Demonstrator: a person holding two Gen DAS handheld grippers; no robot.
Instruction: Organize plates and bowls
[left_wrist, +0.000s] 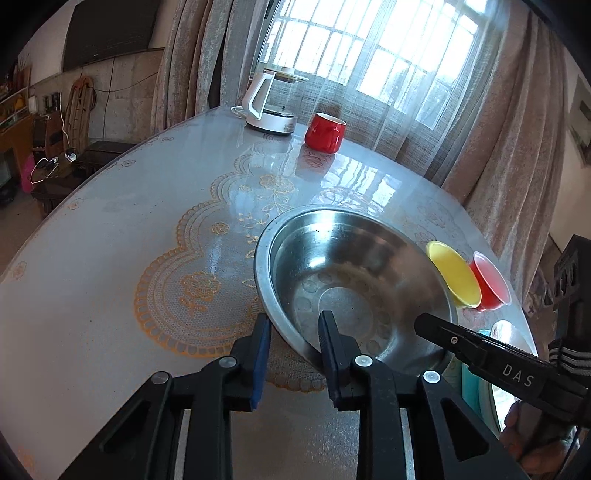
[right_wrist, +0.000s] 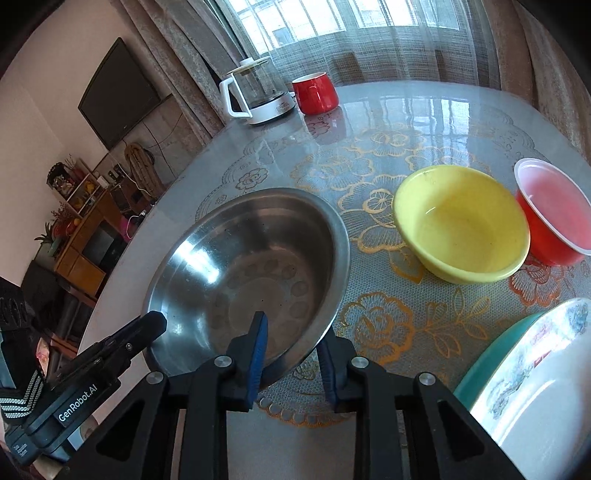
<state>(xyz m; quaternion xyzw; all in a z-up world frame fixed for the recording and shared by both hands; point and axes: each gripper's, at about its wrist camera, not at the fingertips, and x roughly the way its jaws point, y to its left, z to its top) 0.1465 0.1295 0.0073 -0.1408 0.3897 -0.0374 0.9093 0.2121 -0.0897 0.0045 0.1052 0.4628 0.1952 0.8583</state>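
The steel bowl (left_wrist: 354, 280) sits upright and empty, its near rim passing between the left fingers (left_wrist: 330, 334) and, in the right view, between the right fingers (right_wrist: 258, 339). Beyond the right fingers stand a yellow bowl (right_wrist: 461, 225) and, just beside it, a red bowl (right_wrist: 554, 214). Stacked plates (right_wrist: 535, 362) lie to their right.

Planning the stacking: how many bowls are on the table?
3: steel bowl nearest, straddled by both grippers; yellow bowl to its right; red plastic bowl beyond. Plates excluded.
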